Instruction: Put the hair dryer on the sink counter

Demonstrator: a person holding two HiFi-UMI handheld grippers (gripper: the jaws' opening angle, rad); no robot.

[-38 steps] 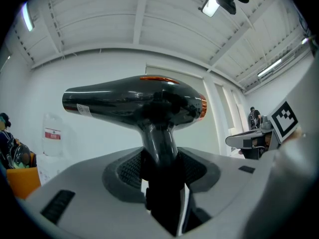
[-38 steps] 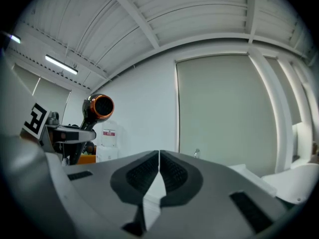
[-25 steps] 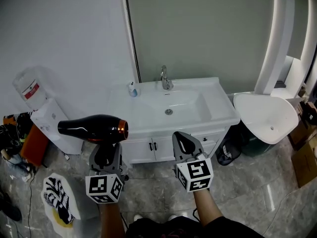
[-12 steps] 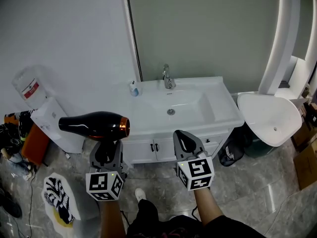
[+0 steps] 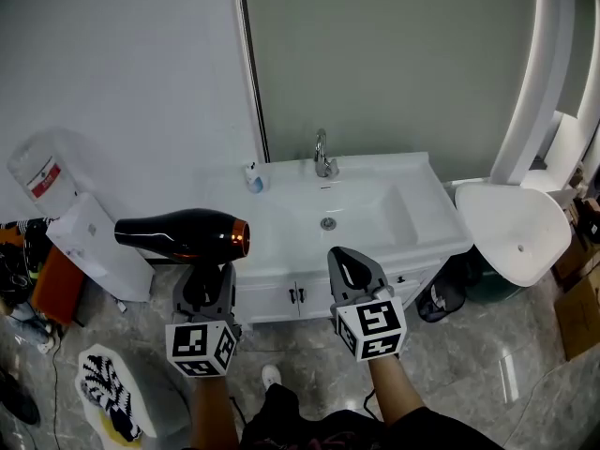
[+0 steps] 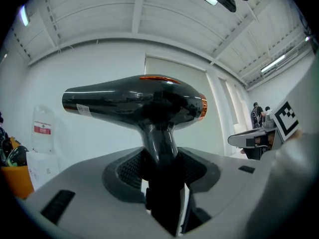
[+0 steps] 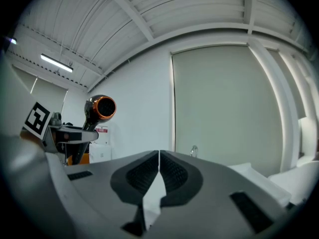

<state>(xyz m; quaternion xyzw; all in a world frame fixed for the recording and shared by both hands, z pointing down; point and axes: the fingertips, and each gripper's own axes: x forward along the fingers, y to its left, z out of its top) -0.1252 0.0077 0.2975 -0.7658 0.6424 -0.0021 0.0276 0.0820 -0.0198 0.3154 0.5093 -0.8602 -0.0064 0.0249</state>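
Note:
A glossy black hair dryer (image 5: 180,234) with a copper ring at its wide end is held up by its handle, barrel pointing left. My left gripper (image 5: 207,287) is shut on that handle; in the left gripper view the hair dryer (image 6: 137,103) rises from between the pads. It hangs in the air in front of the left end of the white sink counter (image 5: 272,242). My right gripper (image 5: 349,272) is shut with nothing in it, held in front of the cabinet. From the right gripper view the dryer (image 7: 98,109) shows at the left.
The basin (image 5: 349,210) with a chrome tap (image 5: 323,155) fills the counter's middle; a small bottle (image 5: 254,177) stands at its back left. A water dispenser (image 5: 89,242) is at the left, a white round chair (image 5: 512,225) at the right. A patterned mat (image 5: 110,392) lies on the floor.
The view has moved closer to the sink counter. Both grippers keep their places in the view, and the left one still holds the hair dryer.

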